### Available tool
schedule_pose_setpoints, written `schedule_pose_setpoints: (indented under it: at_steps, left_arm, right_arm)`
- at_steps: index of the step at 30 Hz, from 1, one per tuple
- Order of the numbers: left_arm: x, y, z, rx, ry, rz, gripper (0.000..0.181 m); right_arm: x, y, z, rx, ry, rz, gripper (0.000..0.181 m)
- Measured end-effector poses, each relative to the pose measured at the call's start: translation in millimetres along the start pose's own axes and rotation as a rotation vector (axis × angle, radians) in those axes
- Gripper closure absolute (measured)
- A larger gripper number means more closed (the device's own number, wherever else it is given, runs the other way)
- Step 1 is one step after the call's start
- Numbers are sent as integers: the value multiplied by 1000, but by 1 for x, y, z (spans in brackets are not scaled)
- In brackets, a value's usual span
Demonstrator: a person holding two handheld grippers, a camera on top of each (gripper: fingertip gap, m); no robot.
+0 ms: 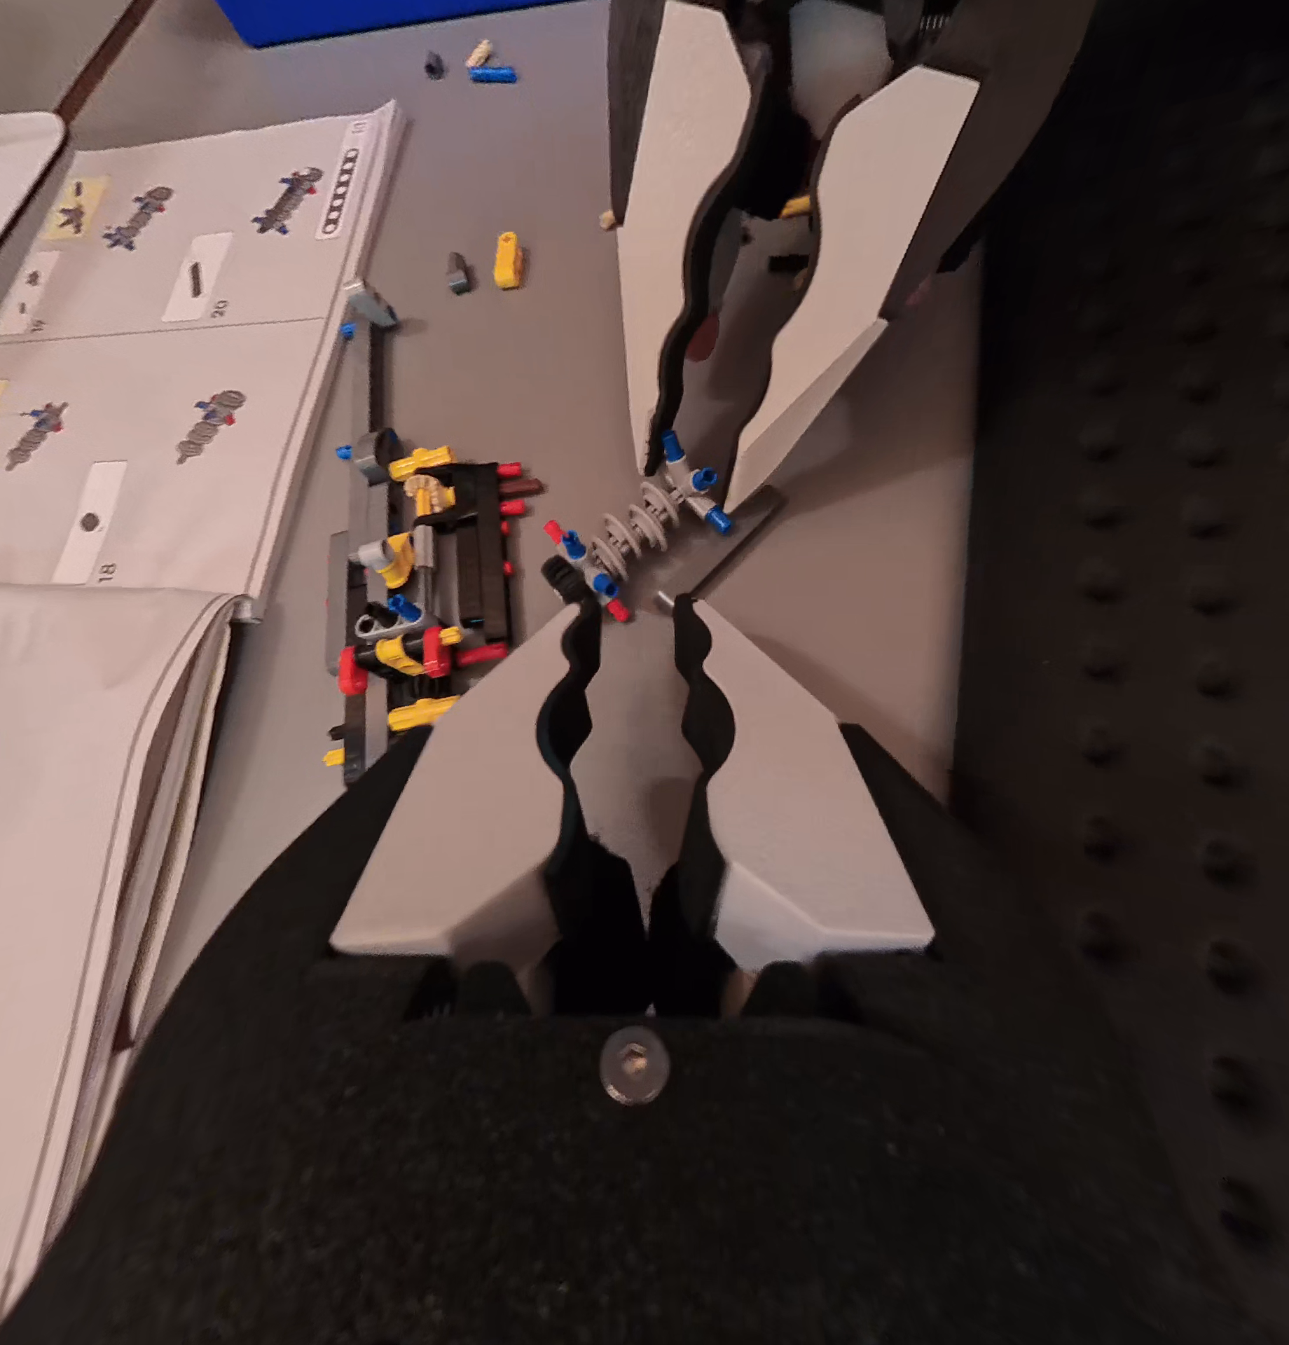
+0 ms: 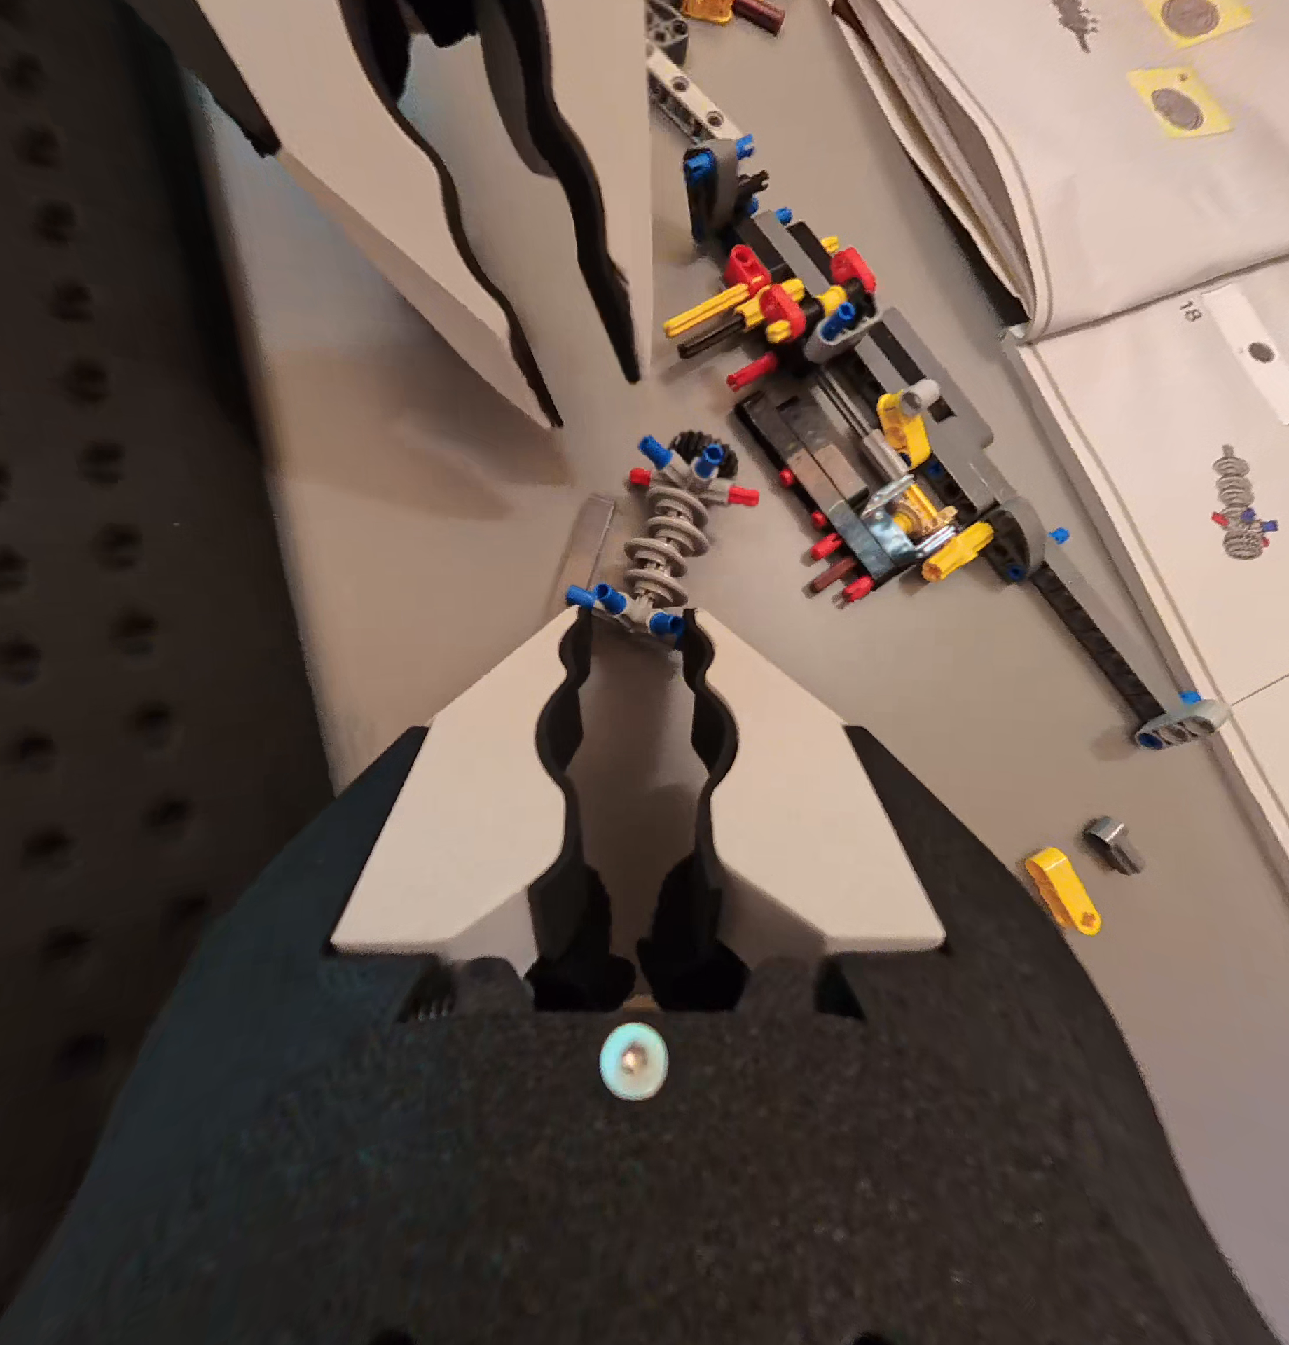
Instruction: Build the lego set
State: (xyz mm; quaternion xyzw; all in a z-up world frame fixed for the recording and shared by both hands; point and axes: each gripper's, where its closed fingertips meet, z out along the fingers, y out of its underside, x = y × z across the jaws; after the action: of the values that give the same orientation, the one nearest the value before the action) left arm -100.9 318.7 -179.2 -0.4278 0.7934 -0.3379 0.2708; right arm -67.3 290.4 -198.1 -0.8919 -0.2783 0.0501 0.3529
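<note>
The grey ribbed axle assembly with blue and red pins (image 1: 631,535) lies on the grey table (image 1: 525,364), one end clamped between the right gripper (image 2: 636,619) tips. The left gripper (image 1: 638,608) hovers parted at its other end. The multicoloured beam frame (image 1: 430,582) lies just beside; the open instruction booklet (image 1: 168,364) borders that.
</note>
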Motion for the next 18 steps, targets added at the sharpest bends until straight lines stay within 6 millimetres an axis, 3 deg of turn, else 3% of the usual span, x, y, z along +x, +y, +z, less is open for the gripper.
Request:
schedule_pose_setpoints:
  at_steps: [3, 9, 18]
  left_arm:
    - [-3, 3, -1, -12, -19, -41, 163]
    - [15, 12, 9, -41, 6, -53, 162]
    - [17, 18, 8, -61, -3, -52, 159]
  right_arm:
    - [7, 4, 0, -7, -3, 71, 158]
    - [12, 16, -2, -80, 130, 126, 163]
    - [-19, 1, 7, -60, 58, 229, 160]
